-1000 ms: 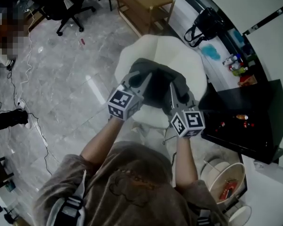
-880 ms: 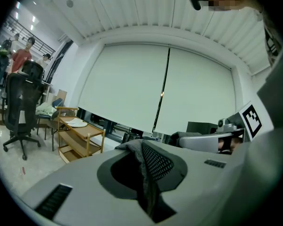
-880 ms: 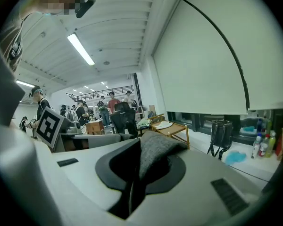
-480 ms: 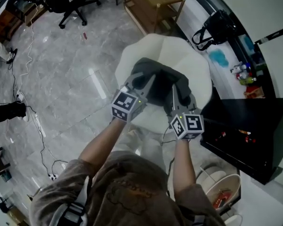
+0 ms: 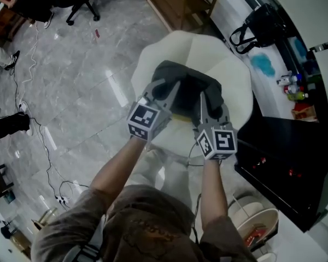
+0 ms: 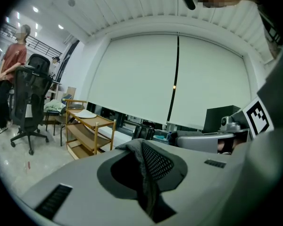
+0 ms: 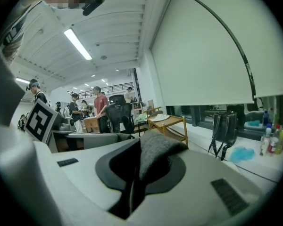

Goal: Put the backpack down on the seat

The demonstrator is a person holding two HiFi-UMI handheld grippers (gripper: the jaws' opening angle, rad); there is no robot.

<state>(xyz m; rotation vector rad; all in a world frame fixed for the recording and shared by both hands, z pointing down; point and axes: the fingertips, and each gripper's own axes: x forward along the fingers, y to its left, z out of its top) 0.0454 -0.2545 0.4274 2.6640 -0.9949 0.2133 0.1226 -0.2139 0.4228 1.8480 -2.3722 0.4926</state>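
- The dark grey cloth backpack point(image 5: 188, 86) sits right over the middle of the round white padded seat point(image 5: 232, 72). White seat shows all around it.
- It looks like the backpack is touching the seat, or very close to it. From above I cannot tell for sure.
- The left gripper point(image 5: 163, 89) has its jaws squeezed nearly together on a fold of the backpack. The fold has a netted side. This gripper is at the side of the seat nearest the person.
- The right gripper point(image 5: 209, 101) pinches a thick grey fold in the same way, near the left one and on that same near side of the seat.
- In the last second, not much has changed. Both grippers have kept the same tight pinch.
- The backpack has stayed over the middle of the seat. The seat now fills a bit more of the head view, so the person seems to have leaned in closer.
- I think this means the backpack is already in the right spot, and the putting down is nearly done.
- What is left is to let the backpack rest all its weight on the seat and then open both sets of jaws.
- If the jaws open too soon, the soft backpack may flop toward the near edge of the seat.
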